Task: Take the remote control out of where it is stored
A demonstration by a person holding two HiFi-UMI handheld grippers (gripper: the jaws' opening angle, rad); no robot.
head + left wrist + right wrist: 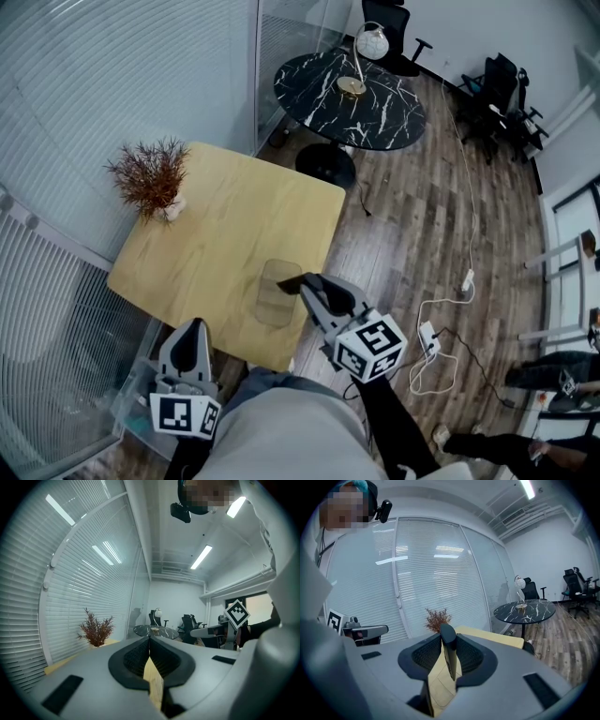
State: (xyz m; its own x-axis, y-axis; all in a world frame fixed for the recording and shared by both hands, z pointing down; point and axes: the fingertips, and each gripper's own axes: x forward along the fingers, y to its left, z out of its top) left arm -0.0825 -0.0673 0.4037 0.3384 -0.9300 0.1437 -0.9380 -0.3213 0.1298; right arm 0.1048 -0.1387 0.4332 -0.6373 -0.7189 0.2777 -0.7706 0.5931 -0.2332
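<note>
Right gripper (448,638) grips a slim dark remote control (449,660) above the wooden worktop (234,220), beside what may be a clear tray (274,302). Left gripper (150,642) is closed and empty.

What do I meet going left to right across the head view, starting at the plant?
plant → left claw → right claw, gripping the remote → power strip on the floor
</note>
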